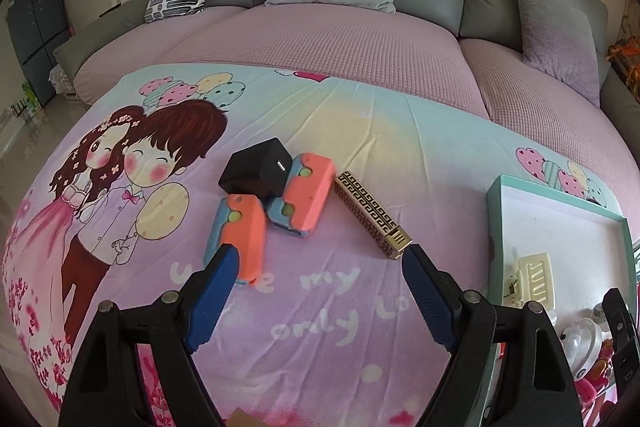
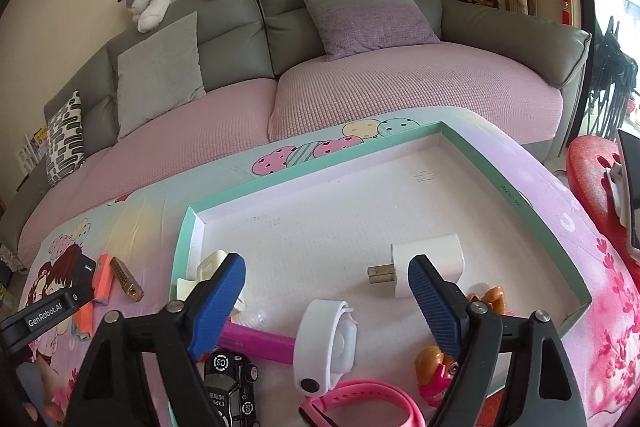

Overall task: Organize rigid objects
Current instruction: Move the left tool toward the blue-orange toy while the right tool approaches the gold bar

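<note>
My left gripper (image 1: 316,261) hangs with its blue pads spread wide and nothing between them, above the cartoon-print bedsheet (image 1: 320,131). Just past its right fingertip lies the gold-patterned lighter (image 1: 372,214), its long axis running diagonally, capped end pointing toward that fingertip and the other end away and to the left. Just ahead of the left fingertip sits an orange-and-blue toy block (image 1: 240,237), long axis pointing away from me; a second block of the same kind (image 1: 306,195) lies farther ahead, tilted, touching the black charger plug (image 1: 256,169) beyond it.

My right gripper (image 2: 327,281) is likewise released and empty over the teal-rimmed tray (image 2: 304,167). Between its fingertips and slightly ahead lies a white plug adapter (image 2: 430,261) with its metal prongs pointing left. Below the pads are a white watch strap (image 2: 326,343), a magenta stick (image 2: 256,341), a pink band (image 2: 360,403), a black toy car (image 2: 230,387) and an orange toy figure (image 2: 434,371). A cream clip (image 2: 200,275) rests behind the left pad.
</note>
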`<move>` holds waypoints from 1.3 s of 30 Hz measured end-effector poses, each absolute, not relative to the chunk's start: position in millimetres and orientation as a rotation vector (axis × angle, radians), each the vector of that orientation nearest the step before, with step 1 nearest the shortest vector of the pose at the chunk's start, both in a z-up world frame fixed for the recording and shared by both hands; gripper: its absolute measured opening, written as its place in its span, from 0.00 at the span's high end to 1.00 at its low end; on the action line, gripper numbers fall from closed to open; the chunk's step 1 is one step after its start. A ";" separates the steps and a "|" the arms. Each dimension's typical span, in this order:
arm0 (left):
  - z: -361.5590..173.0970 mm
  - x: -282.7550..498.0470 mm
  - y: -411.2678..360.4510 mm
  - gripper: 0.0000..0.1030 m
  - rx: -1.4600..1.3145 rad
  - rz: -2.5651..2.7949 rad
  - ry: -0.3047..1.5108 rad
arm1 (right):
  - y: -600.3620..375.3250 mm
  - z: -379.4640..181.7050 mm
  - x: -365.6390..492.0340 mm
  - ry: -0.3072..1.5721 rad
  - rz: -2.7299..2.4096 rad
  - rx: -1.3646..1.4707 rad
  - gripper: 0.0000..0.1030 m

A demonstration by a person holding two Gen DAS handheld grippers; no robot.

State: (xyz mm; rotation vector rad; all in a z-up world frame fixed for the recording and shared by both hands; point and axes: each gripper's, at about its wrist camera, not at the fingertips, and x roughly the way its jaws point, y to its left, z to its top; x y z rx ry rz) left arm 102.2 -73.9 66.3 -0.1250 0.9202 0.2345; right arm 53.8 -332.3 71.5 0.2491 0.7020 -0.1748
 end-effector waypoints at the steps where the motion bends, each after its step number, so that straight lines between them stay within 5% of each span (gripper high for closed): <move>1: 66.4 101.6 -70.8 0.18 -0.130 0.243 0.921 | -328.3 70.8 54.9 0.707 -0.172 0.236 0.04; 28: 55.6 88.8 48.6 0.18 -0.314 0.445 0.970 | -223.7 73.5 74.5 0.709 -0.040 0.087 0.00; 31: 54.3 84.6 65.9 0.01 -0.333 0.468 0.968 | -208.0 71.5 76.7 0.717 -0.009 0.081 0.00; 39: 52.6 77.1 104.9 0.01 -0.366 0.511 0.960 | -159.6 65.0 81.4 0.732 0.076 0.032 0.00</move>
